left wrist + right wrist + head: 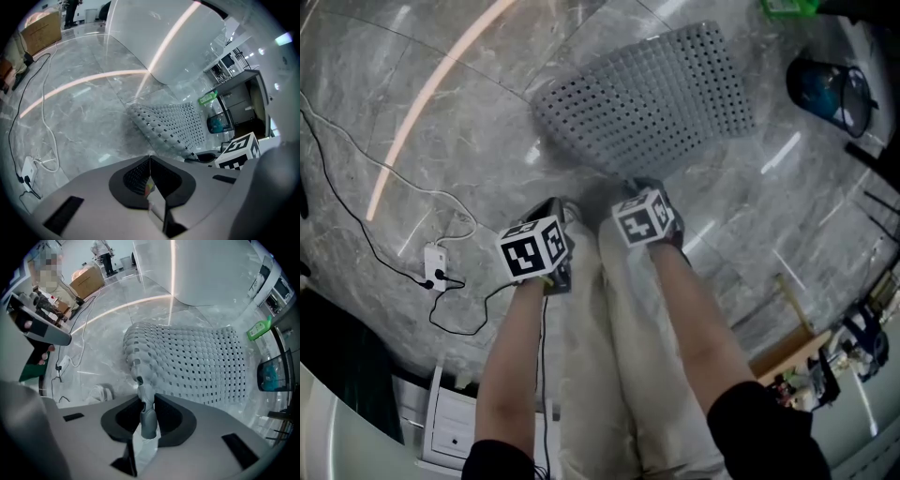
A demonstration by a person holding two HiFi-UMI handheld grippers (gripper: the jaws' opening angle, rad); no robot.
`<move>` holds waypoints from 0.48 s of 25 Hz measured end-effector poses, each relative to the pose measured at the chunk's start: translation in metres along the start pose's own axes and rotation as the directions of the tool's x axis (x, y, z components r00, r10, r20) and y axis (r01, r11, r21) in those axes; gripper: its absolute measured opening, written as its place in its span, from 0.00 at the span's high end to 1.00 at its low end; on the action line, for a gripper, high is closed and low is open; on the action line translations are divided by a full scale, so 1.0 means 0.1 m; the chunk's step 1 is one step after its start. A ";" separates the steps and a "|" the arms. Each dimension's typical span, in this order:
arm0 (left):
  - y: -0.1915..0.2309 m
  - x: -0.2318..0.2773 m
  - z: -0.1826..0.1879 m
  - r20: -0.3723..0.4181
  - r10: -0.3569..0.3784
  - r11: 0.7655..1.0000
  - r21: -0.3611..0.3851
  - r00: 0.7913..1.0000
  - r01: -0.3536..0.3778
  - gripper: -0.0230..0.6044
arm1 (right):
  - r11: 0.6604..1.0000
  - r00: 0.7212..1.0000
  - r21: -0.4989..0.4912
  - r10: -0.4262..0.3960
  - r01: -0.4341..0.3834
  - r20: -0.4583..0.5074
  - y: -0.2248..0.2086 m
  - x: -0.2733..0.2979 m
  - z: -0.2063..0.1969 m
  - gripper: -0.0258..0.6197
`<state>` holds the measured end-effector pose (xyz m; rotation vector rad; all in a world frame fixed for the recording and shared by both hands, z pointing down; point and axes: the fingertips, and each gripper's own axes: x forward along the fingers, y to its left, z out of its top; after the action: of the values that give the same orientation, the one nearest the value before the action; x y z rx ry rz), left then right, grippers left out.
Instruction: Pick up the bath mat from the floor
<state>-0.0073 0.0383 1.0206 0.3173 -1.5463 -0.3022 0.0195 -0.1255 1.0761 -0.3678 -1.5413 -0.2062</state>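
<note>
The grey perforated bath mat (661,98) lies on the marble floor, its near edge raised off the tiles. My right gripper (142,397) is shut on a bunched fold of that near edge, and the rest of the mat (192,362) slopes away from the jaws down to the floor. In the head view its marker cube (645,217) sits just below the mat's lifted edge. My left gripper (150,158) is shut, jaws meeting in a thin line with no mat between them. The mat (171,126) lies ahead and to its right. Its marker cube (534,248) hangs left of the right one.
A white plug adapter (436,265) with black and white cables trails over the floor at the left. A white bathtub (164,42) stands behind the mat. A green bottle (259,329) and a dark bin (830,94) stand to the right. Pale trousers (619,356) show below the grippers.
</note>
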 end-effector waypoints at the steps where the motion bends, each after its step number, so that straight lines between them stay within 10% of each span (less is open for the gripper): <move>1: -0.04 -0.04 -0.02 -0.002 -0.002 1.000 -0.002 1.000 0.002 0.96 | 1.000 1.000 -0.001 0.009 -0.009 -0.006 0.01 -0.06 -0.03 0.84; 12: -0.34 -0.54 -0.06 -0.004 0.000 1.000 0.028 1.000 0.000 0.96 | 0.998 0.999 -0.024 0.051 -0.051 -0.015 0.09 -0.74 0.01 0.85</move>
<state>-0.0010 0.0278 0.9580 0.3393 -1.5475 -0.2798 0.0202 -0.1240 1.0013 -0.4234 -1.5149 -0.1873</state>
